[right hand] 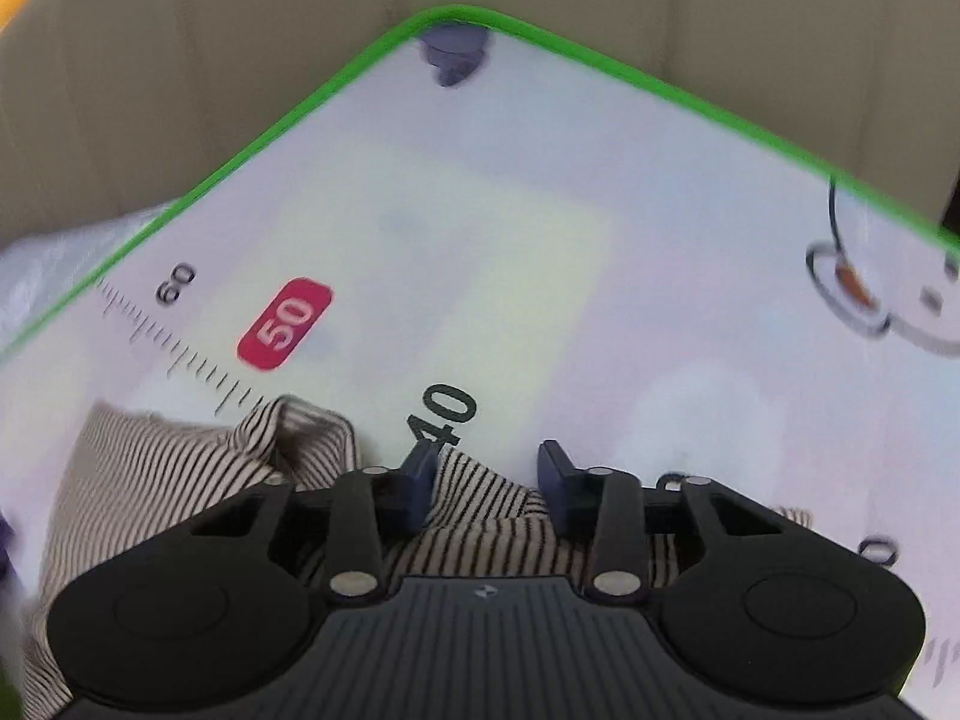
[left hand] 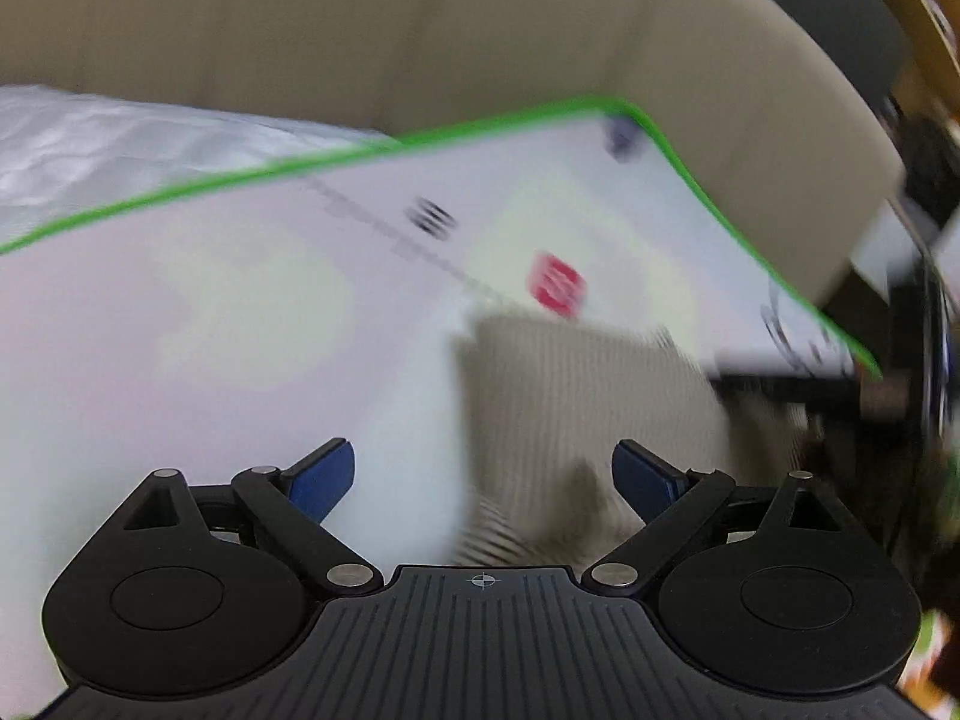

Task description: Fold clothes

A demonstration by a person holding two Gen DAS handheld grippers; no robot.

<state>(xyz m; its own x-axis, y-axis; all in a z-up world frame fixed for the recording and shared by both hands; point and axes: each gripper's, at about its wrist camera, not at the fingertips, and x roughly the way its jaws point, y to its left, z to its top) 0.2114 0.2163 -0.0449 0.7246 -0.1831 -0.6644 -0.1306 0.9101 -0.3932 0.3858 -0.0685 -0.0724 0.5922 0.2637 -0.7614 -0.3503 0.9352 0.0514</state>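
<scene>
Progress: early going by the look of it; striped beige-and-black knit garment [right hand: 180,480] lying rumpled in the lower left of the right wrist view, one corner bunched up, no neat fold visible yet.
Done so far: garment on the white mat with the green border and printed ruler marks [right hand: 540,228]; beyond that, nothing finished to point at.
Left to do: judged from the creases, flattening, then the folds themselves; most of the job ahead.
Garment position: lower left and lower centre of the right wrist view, running under the right gripper [right hand: 487,480]; in the left wrist view, lower centre to right, blurred, just ahead of the left gripper [left hand: 483,477].
Right tongs: blue pads fairly near each other with a gap between, a ridge of striped cloth rising into that gap; pads not seen pressing on it, so no pinch confirmed.
Left tongs: spread wide, blue pads well apart, nothing between them; hovering over mat and cloth edge.
Count, garments: one striped piece, as far as visible.
Count, mats: one.
Count, grippers: two, one per view.
Count, red labels: one red rounded tag reading 50 [right hand: 284,324], upper left of centre in the right wrist view.
Count, other bits: one crinkled pale plastic sheet [left hand: 90,144] at the upper left of the left wrist view; one dark blob [right hand: 453,54] at the mat's far corner, too blurred to name.
</scene>
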